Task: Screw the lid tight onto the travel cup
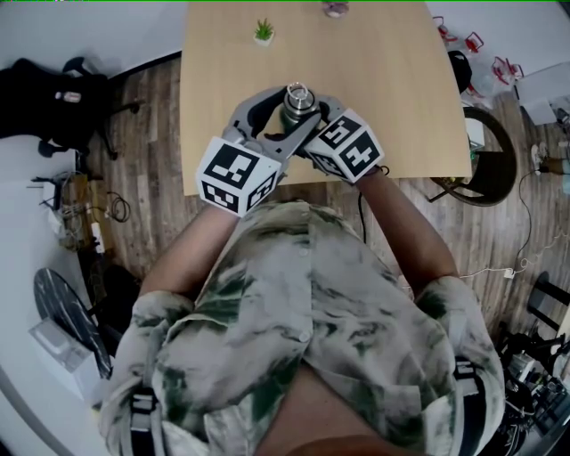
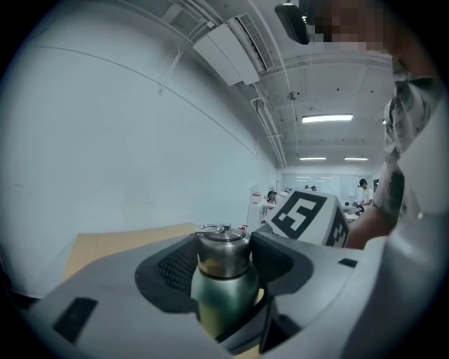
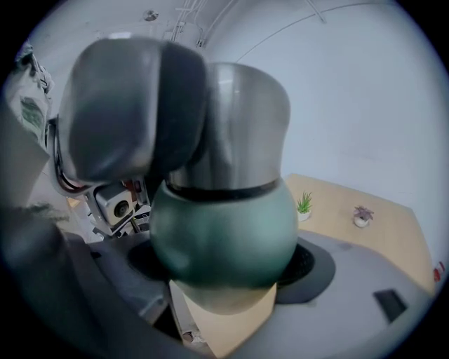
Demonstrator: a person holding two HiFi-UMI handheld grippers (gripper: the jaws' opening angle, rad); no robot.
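At the near edge of the pale wood-grain table (image 1: pixel 392 89), the travel cup (image 1: pixel 297 114) stands upright between the two grippers, close to the person's chest. Its body is a rounded, matte green shell that bulges at the shoulder; above a thin dark seam sits the lid (image 2: pixel 223 252), a brushed-steel cylinder with a small wire loop on top.

The left gripper (image 2: pixel 223 270) has its smooth grey jaws pinching the cup at lid height, their dark ribbed pads (image 2: pixel 175 266) pressed to either side of the steel. The right gripper (image 3: pixel 224 259) comes in lower, its jaws closed round the green body, whose bulge fills the space between its black pads. In the right gripper view one of the left gripper's jaws lies against the lid's side.

Further back on the table are a small spiky green plant (image 1: pixel 264 32) and a second tiny pot (image 1: pixel 336 9).
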